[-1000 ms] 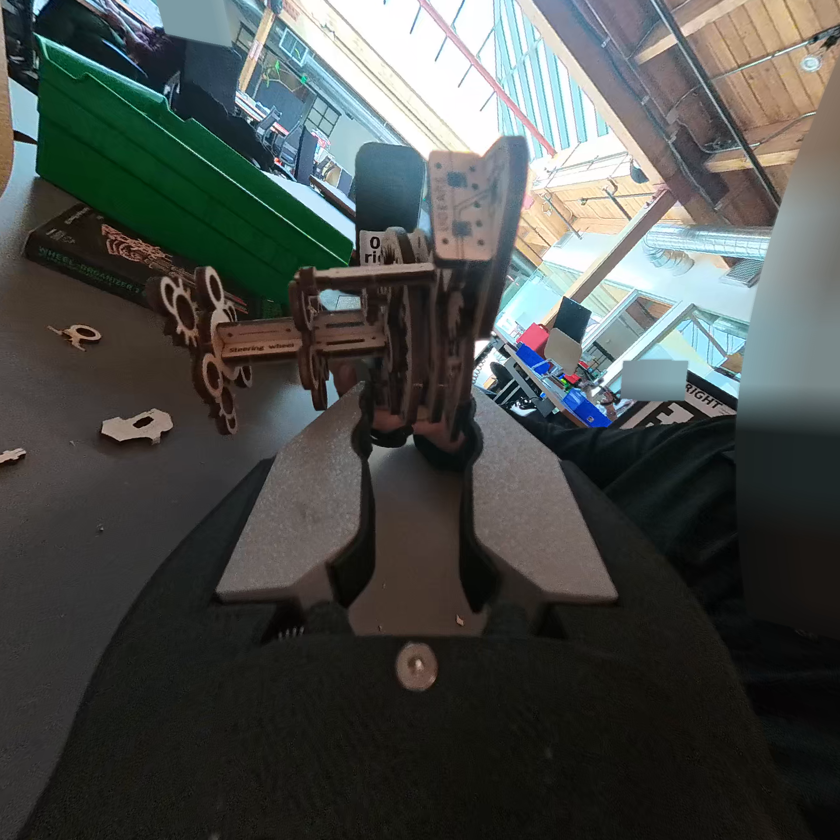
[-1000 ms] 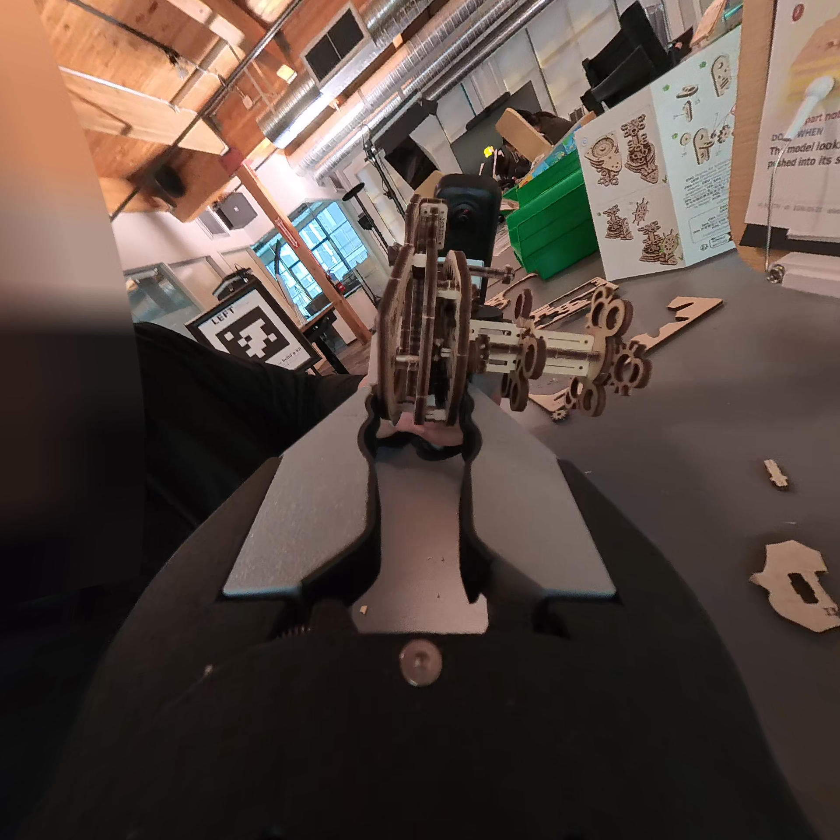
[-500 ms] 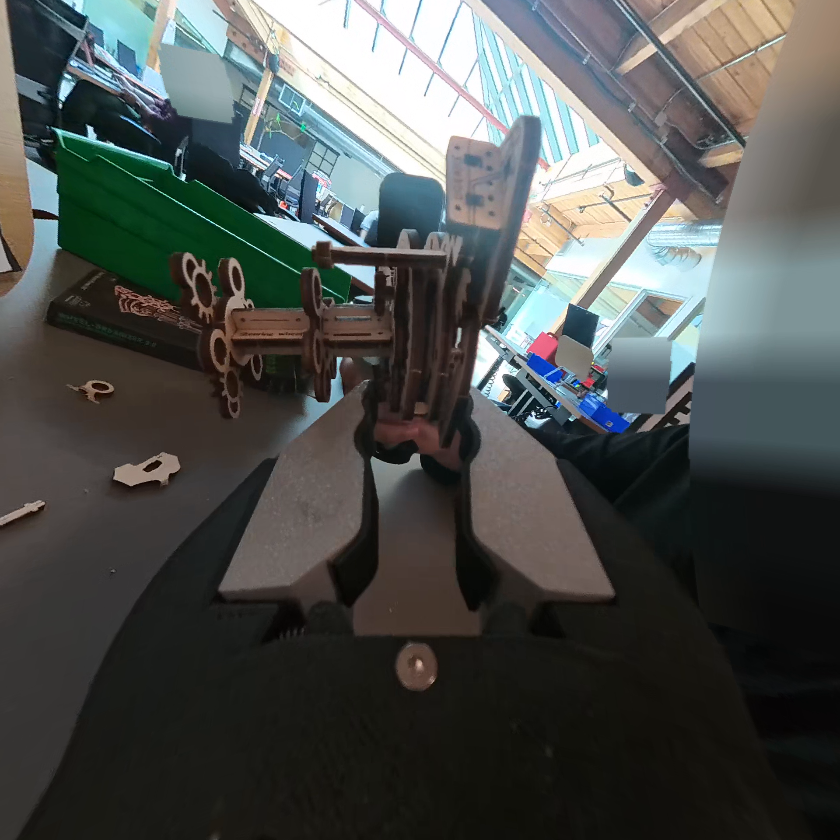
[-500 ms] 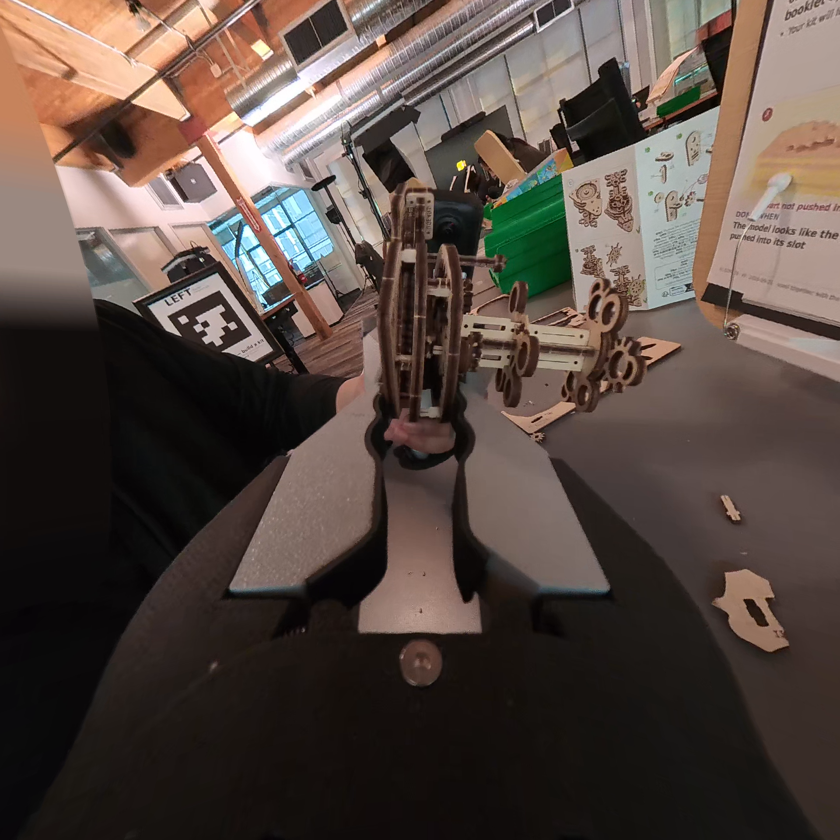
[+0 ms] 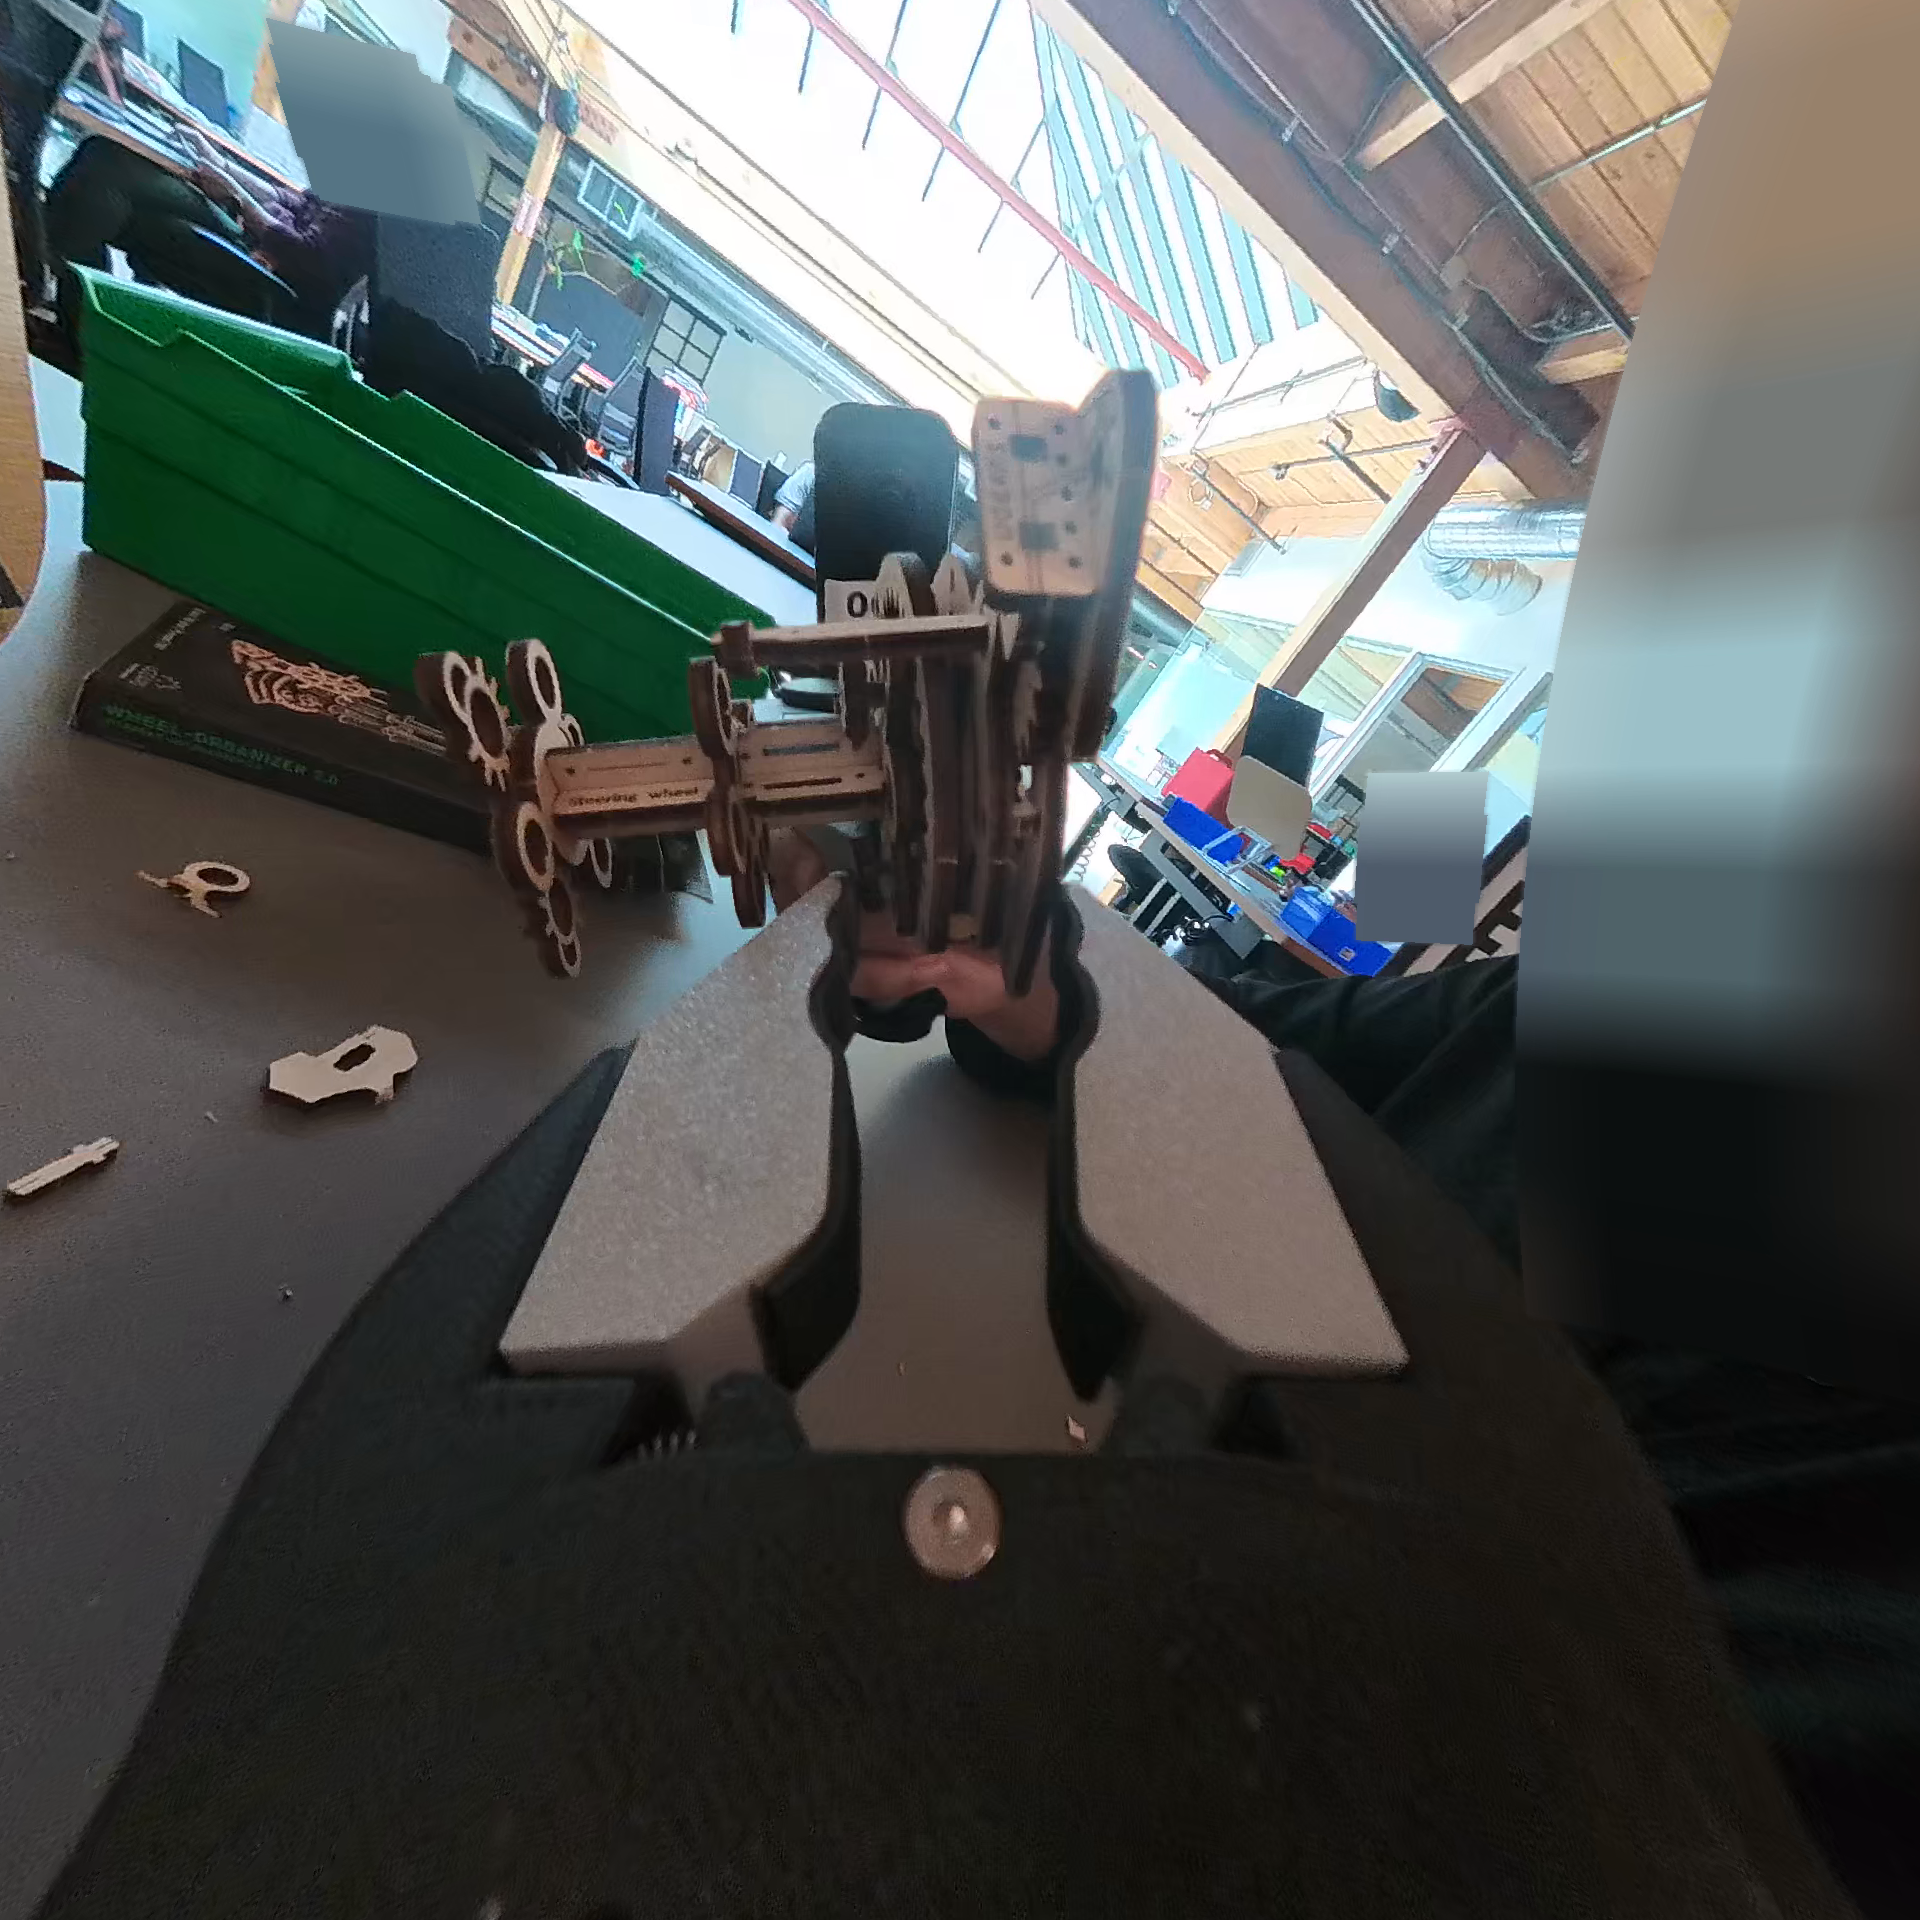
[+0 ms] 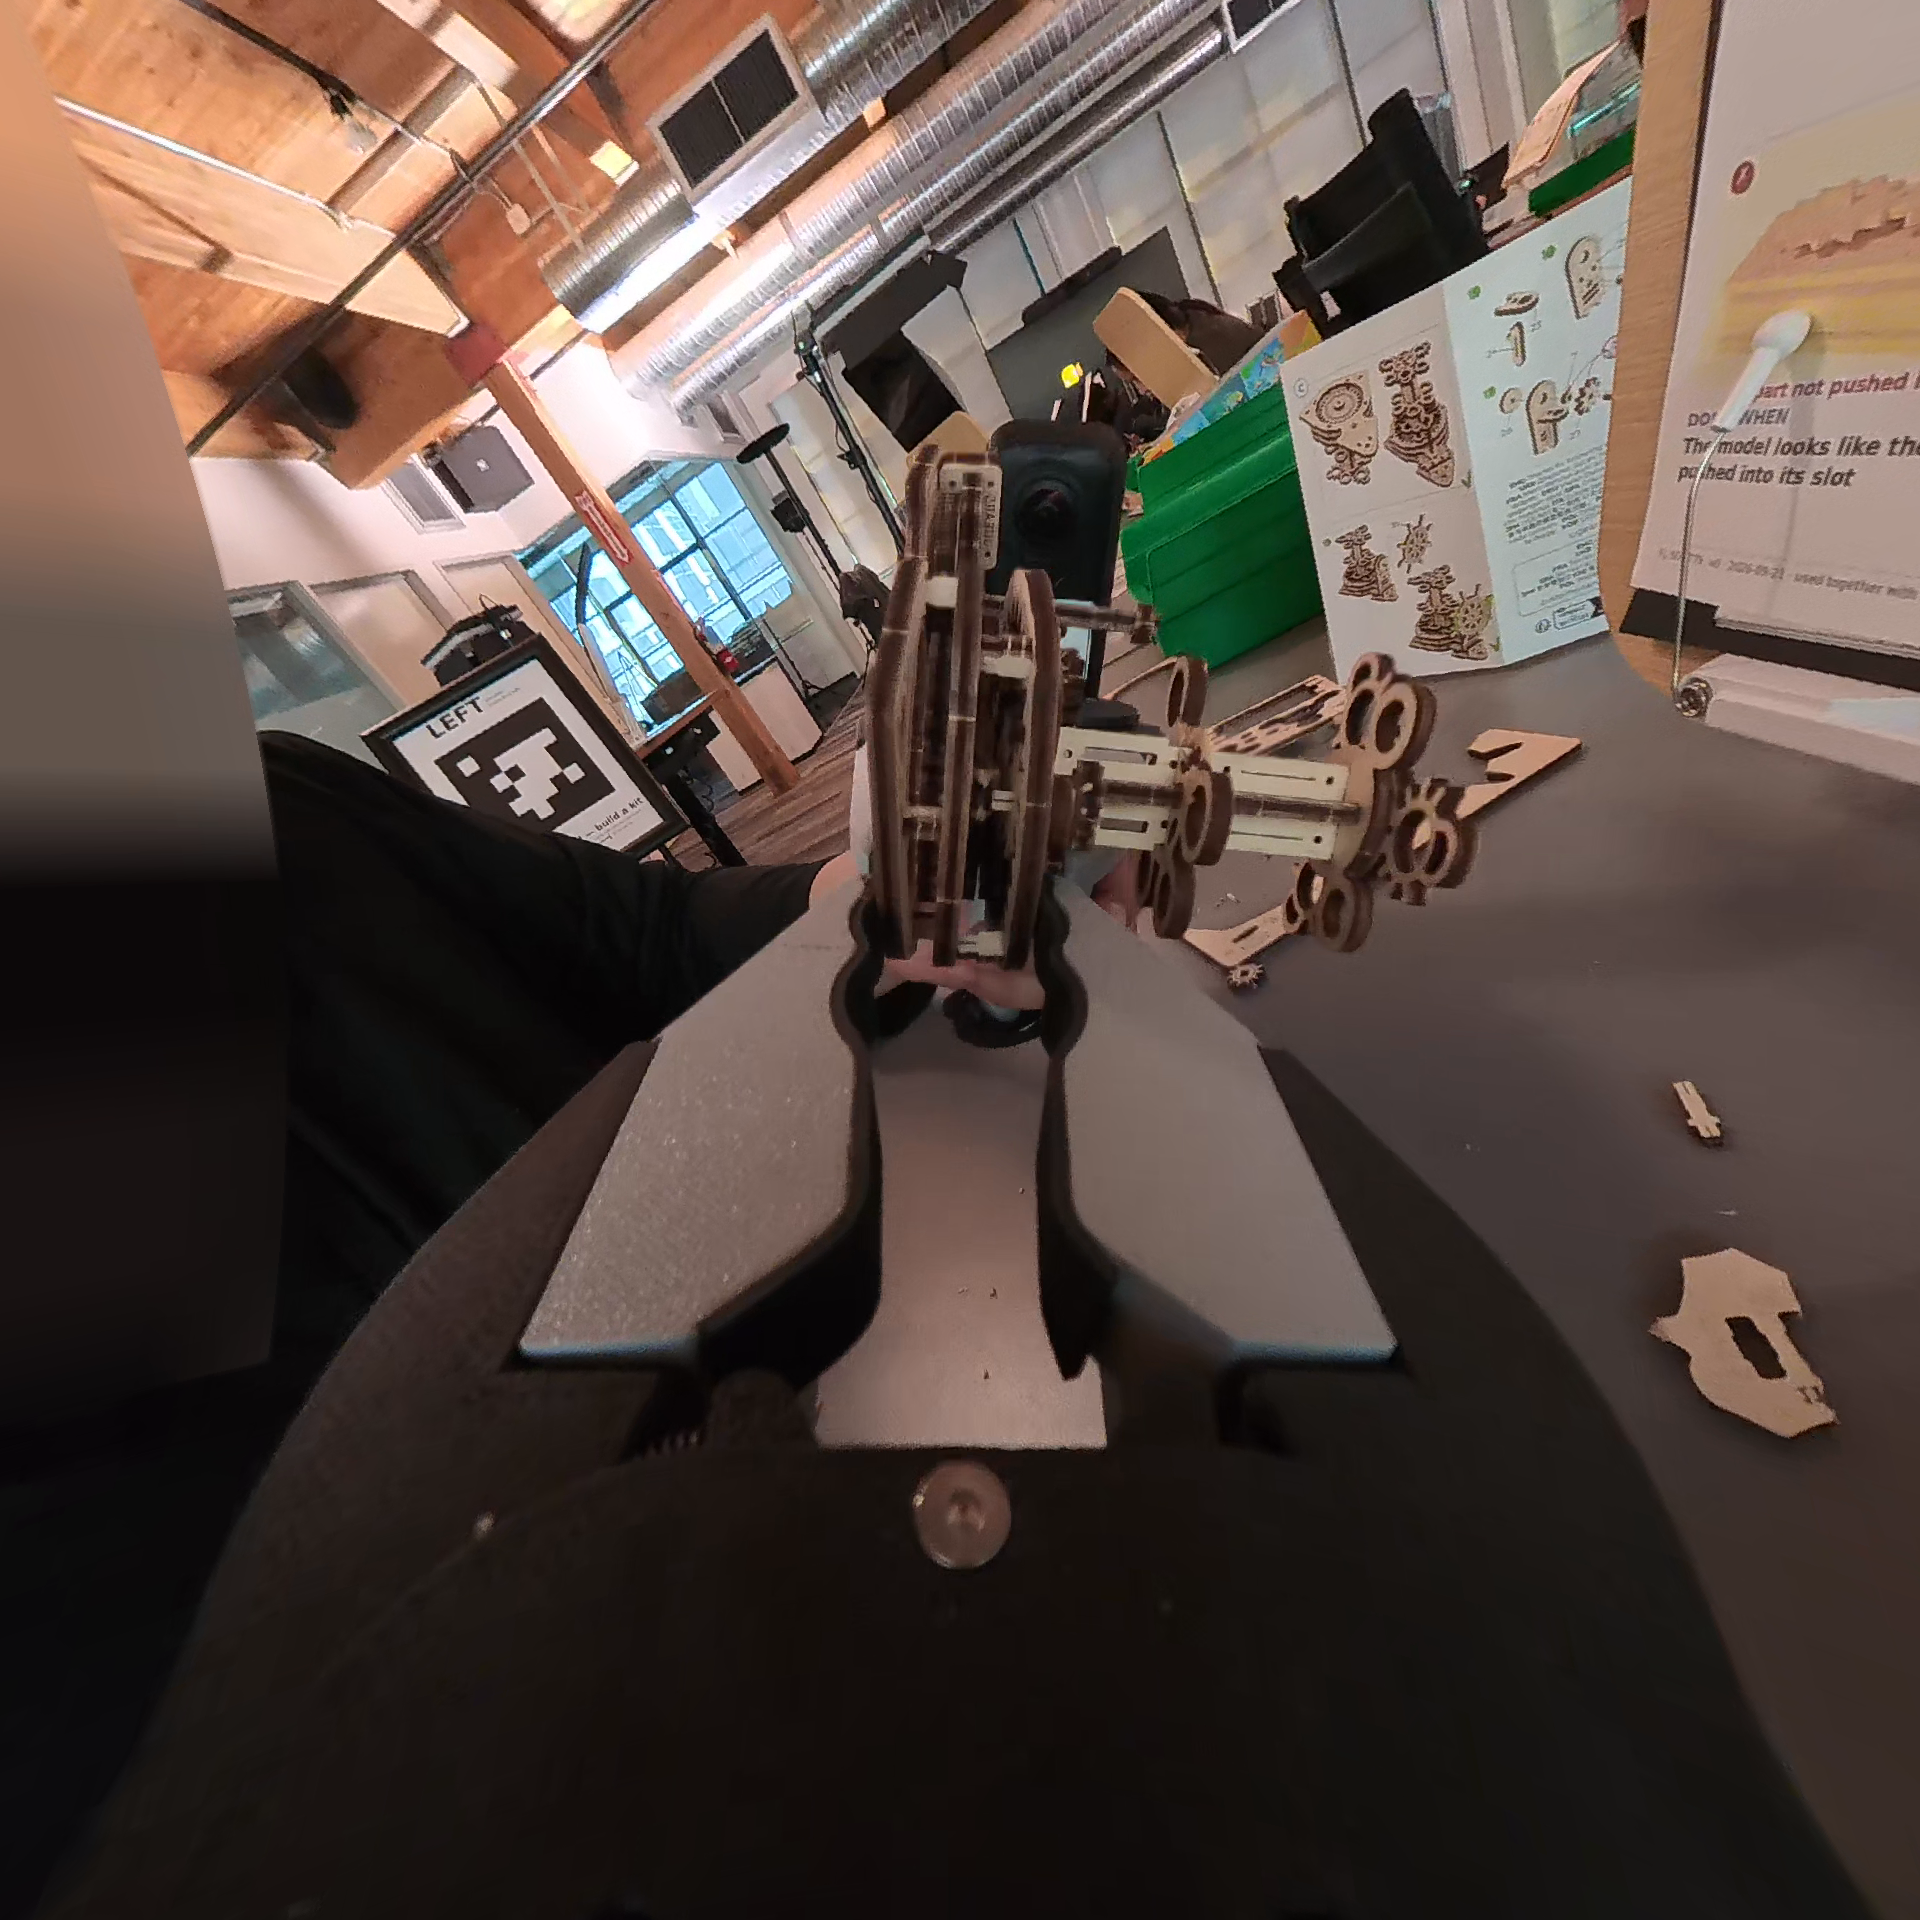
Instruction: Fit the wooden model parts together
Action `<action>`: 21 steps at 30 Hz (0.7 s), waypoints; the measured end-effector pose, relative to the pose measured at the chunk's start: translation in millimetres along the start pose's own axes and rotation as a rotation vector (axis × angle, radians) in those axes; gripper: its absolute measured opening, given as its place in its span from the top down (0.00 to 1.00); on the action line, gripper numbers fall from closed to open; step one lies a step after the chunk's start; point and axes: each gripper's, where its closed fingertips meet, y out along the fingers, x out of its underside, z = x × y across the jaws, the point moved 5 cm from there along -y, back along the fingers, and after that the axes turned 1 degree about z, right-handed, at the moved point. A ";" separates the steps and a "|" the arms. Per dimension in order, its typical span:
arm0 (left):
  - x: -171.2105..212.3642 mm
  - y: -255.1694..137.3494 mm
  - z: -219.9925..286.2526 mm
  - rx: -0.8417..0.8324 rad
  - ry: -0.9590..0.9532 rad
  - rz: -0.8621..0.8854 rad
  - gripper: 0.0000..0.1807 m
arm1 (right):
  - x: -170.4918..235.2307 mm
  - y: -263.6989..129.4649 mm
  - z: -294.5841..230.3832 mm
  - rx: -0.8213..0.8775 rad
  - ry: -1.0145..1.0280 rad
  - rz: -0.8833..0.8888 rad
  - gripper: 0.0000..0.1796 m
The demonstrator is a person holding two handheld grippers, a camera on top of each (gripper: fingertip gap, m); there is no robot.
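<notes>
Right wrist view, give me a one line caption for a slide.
Right gripper clamps the base of the wooden model, its wheel-tipped shaft pointing right above the grey table with loose wooden pieces.

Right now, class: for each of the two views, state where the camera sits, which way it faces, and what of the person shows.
Left wrist view: behind the left gripper, facing the wooden model, green bins beyond; a hand shows.
Right wrist view: behind the right gripper, facing the opposite way; black sleeve shows.
Shared: both grippers clamp the same wooden model above the grey table.

left claw (image 5: 945,935) clamped, right claw (image 6: 961,935) clamped
</notes>
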 end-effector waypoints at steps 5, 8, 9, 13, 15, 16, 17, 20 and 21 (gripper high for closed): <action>1.4 -3.2 0.1 -0.018 0.037 -0.017 0.83 | 1.8 2.2 0.6 -0.005 -0.022 -0.006 0.85; -3.5 -6.1 3.3 -0.045 0.118 -0.037 0.82 | -0.9 -2.7 4.7 0.008 -0.028 0.005 0.77; -5.8 -8.4 4.5 -0.066 0.170 -0.051 0.82 | -3.3 -6.7 5.7 0.012 -0.030 0.018 0.74; -9.2 -26.5 -1.3 -0.326 0.702 -0.226 0.82 | -9.9 -25.2 8.4 0.059 -0.085 0.015 0.69; -4.6 -34.3 3.5 -0.383 1.058 -0.295 0.82 | -11.4 -28.3 0.5 0.061 -0.183 -0.010 0.69; 0.2 -34.3 10.6 -0.338 1.149 -0.301 0.83 | -11.4 -27.4 -4.3 0.074 -0.251 -0.029 0.68; 4.8 -33.5 17.0 -0.285 1.172 -0.304 0.83 | -10.8 -25.2 -9.6 0.091 -0.322 -0.051 0.67; 10.2 -33.7 23.6 -0.206 1.144 -0.281 0.83 | -3.9 -13.7 -35.6 0.070 -0.542 -0.138 0.67; 9.9 -34.8 24.6 -0.187 1.156 -0.258 0.83 | 0.4 -10.6 -42.0 0.082 -0.622 -0.176 0.71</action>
